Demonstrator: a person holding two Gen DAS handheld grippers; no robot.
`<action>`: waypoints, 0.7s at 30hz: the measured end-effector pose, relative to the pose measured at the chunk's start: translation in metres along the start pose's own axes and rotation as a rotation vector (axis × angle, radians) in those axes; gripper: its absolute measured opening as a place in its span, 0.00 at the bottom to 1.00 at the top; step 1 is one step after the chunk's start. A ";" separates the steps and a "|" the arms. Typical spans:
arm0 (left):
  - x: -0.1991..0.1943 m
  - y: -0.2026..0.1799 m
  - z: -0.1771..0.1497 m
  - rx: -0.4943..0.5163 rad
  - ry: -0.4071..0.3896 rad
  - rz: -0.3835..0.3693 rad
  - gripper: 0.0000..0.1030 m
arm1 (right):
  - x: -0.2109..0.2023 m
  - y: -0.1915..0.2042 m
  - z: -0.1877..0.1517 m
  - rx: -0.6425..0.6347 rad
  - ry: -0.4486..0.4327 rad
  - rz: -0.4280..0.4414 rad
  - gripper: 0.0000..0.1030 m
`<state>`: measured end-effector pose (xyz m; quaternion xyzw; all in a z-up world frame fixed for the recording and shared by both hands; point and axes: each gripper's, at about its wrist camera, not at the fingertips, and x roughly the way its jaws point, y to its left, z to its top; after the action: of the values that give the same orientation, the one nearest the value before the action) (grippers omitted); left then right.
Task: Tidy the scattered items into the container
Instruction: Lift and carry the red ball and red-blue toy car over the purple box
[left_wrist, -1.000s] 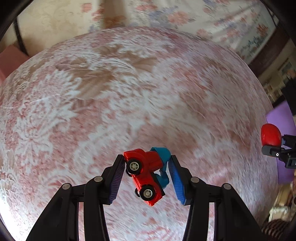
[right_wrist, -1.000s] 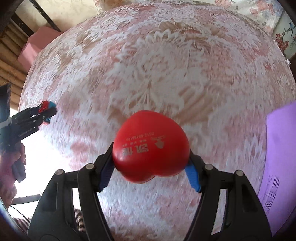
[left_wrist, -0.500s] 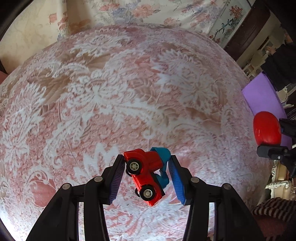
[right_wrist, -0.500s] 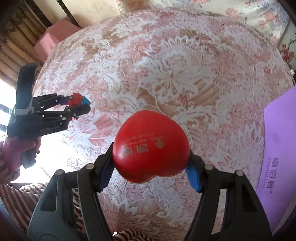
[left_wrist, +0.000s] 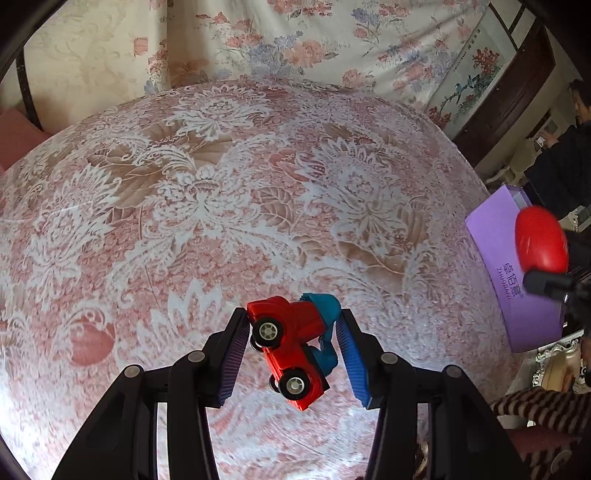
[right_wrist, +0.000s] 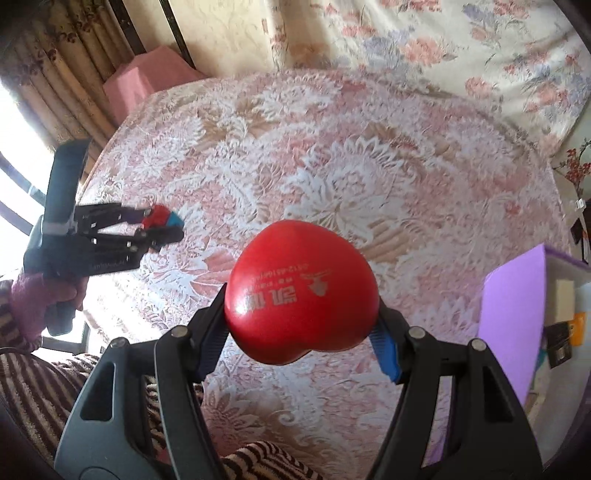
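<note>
Purple box (right_wrist: 511, 325) lies open, contents unclear; left gripper (left_wrist: 293, 341) clamps toy car (left_wrist: 291, 345); right gripper (right_wrist: 301, 306) clamps red heart (right_wrist: 301, 291).

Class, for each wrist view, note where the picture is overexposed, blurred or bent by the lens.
Left wrist view: fisheye bows the tablecloth into a dome; the toy car is sharp, the cloth beneath it smeared. Right wrist view: window light blows out the left edge; the red heart is crisp, the purple box soft.

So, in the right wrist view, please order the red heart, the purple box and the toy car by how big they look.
1. red heart, though it is nearest the camera
2. purple box, partly cut off
3. toy car, far away
</note>
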<state>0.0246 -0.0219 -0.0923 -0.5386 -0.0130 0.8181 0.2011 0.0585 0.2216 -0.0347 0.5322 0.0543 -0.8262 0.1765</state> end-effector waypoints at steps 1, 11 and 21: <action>-0.001 -0.004 0.000 -0.003 -0.003 0.003 0.48 | -0.005 -0.005 -0.001 0.003 -0.009 0.001 0.68; -0.009 -0.048 0.014 0.015 -0.048 0.012 0.48 | -0.054 -0.071 -0.021 0.124 -0.087 -0.021 0.68; -0.004 -0.114 0.023 0.136 -0.015 -0.025 0.48 | -0.088 -0.121 -0.074 0.244 -0.069 -0.042 0.68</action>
<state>0.0419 0.0860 -0.0518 -0.5172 0.0346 0.8186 0.2474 0.1125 0.3755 0.0010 0.5199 -0.0414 -0.8479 0.0950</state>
